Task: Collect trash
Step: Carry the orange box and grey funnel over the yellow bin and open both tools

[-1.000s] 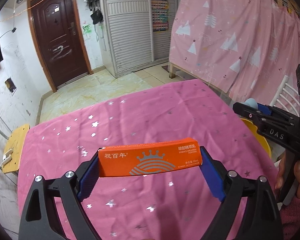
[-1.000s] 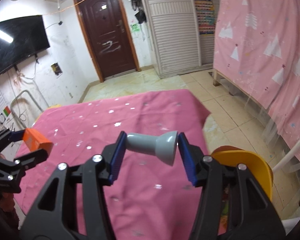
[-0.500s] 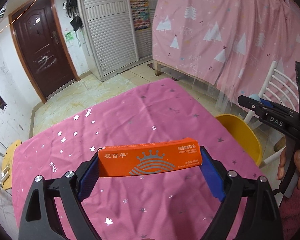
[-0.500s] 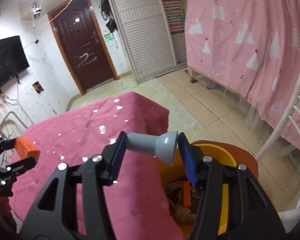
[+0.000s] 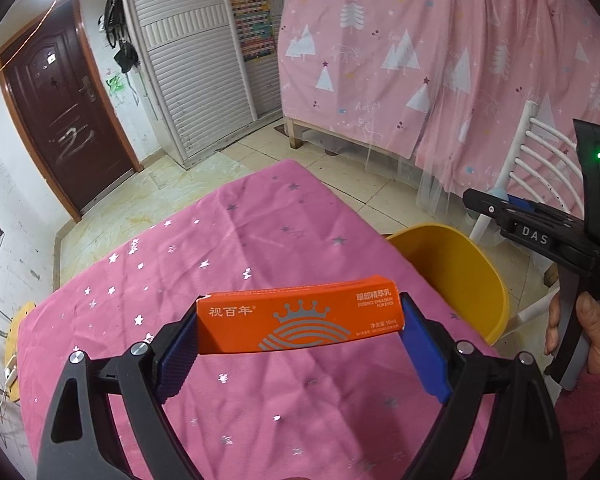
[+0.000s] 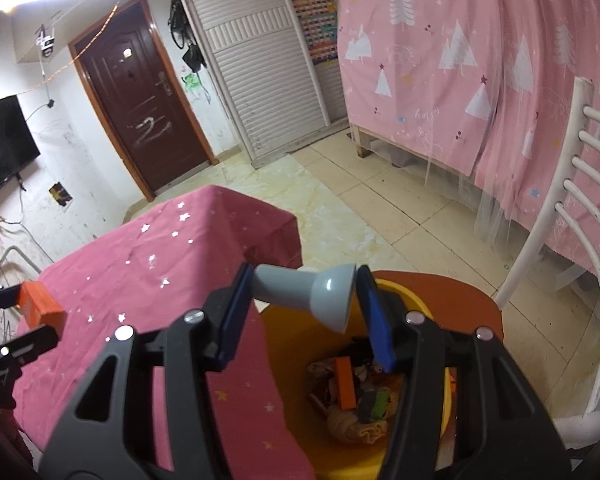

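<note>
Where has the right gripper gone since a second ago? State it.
Yes: the right gripper, shut on the grey funnel-shaped piece, moved right off the pink tablecloth to above the yellow bin.

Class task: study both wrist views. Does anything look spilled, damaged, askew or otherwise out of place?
Nothing stands out. The orange box sits level in the left gripper; the grey funnel-shaped piece is clamped in the right gripper above the yellow bin, where trash lies inside.

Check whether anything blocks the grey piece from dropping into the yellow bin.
Nothing visible does. The right gripper holds the grey piece over the bin, whose mouth is open; earlier trash lies low inside.
</note>
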Tool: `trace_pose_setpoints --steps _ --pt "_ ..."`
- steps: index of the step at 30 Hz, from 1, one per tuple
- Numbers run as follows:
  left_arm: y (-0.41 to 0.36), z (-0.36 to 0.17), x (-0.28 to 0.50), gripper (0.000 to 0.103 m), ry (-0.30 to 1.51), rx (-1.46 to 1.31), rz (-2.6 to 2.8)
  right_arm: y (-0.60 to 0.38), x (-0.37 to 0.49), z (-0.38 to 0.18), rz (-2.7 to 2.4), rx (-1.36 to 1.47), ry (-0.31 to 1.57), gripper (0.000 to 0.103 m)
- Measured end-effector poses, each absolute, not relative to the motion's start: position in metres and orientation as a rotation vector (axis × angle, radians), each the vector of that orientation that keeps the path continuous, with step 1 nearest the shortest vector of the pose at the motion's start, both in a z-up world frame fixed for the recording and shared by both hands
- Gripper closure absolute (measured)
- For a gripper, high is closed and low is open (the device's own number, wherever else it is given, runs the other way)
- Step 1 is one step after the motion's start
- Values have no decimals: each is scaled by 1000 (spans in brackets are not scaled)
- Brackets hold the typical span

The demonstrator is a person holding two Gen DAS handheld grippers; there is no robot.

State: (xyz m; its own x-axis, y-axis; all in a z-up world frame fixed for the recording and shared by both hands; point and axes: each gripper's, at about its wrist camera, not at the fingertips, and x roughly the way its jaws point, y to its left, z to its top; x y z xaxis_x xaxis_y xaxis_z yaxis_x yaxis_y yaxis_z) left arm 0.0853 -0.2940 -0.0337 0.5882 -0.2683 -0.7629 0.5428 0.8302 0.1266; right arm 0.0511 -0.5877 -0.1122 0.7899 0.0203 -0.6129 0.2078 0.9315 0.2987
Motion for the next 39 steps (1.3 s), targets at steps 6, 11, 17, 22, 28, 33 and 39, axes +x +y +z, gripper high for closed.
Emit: trace_pose_setpoints --steps 6,11,17,22,28,33,39 --pt "-312 -36 80 20 815 386 -518 -602 46 -111 -113 396 635 38" --pt "-329 -33 75 20 804 384 -560 -616 39 -106 -125 432 599 38" --pt "-352 -31 67 20 800 383 -612 -636 27 -99 -156 474 553 38" --pt "-372 -31 65 20 806 379 -651 -643 21 -95 -162 494 532 36" --pt "-396 -33 60 20 804 362 -704 -655 11 -90 -181 520 497 34" --pt "-412 -35 56 20 805 372 -722 -668 2 -88 -206 549 467 34" --pt "-423 -38 57 19 832 362 -736 -673 -4 -88 -210 564 457 34"
